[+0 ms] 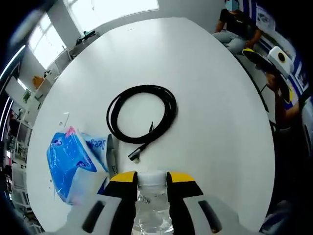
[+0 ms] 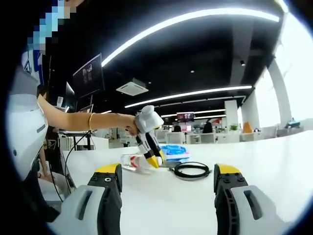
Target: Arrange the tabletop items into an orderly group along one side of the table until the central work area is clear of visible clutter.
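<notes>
The left gripper (image 1: 151, 182) has its fingers clamped on a clear water bottle (image 1: 150, 196), likely to shift it aside. Just beside it lies a blue tissue pack (image 1: 73, 164); a coiled black cable (image 1: 142, 115) sits mid-table (image 1: 205, 98). The right gripper (image 2: 167, 178) waits low, fingers apart, empty.

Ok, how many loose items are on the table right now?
3. A clear bottle held between the left gripper's jaws, a blue tissue pack beside it, and a coiled black cable mid-table. Others may sit out of frame.
</notes>
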Tool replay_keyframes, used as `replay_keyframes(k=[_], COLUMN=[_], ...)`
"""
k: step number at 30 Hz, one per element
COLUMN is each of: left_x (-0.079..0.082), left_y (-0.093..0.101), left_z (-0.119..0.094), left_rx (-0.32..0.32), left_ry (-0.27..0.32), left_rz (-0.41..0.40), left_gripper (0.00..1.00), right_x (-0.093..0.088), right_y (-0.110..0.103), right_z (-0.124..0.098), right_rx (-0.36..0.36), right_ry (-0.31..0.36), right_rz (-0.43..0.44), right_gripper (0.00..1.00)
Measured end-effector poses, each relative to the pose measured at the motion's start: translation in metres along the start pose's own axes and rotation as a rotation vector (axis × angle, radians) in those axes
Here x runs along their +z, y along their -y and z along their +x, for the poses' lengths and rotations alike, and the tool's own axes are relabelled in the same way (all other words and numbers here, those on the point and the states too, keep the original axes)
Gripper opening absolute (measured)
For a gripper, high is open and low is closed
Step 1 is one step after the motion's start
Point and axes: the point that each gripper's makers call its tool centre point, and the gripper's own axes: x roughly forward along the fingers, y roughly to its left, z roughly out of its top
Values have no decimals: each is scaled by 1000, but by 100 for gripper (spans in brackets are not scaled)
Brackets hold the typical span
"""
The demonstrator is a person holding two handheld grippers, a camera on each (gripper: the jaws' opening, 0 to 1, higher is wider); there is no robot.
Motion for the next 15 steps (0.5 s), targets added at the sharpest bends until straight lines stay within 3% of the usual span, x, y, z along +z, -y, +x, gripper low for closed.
replay_keyframes(k=[7, 15], left_x=[1, 2], left_y=[4, 4], left_z=[5, 13], left_rx=[-3, -14], left_ry=[4, -14], left_rz=[36, 71], left_gripper=[21, 20], right_x=[-1, -31], right_y=[-4, -25], right_z=[5, 34], right_rx=[10, 101], right_ry=[4, -60], right_rz=[14, 72], right_gripper=[73, 73])
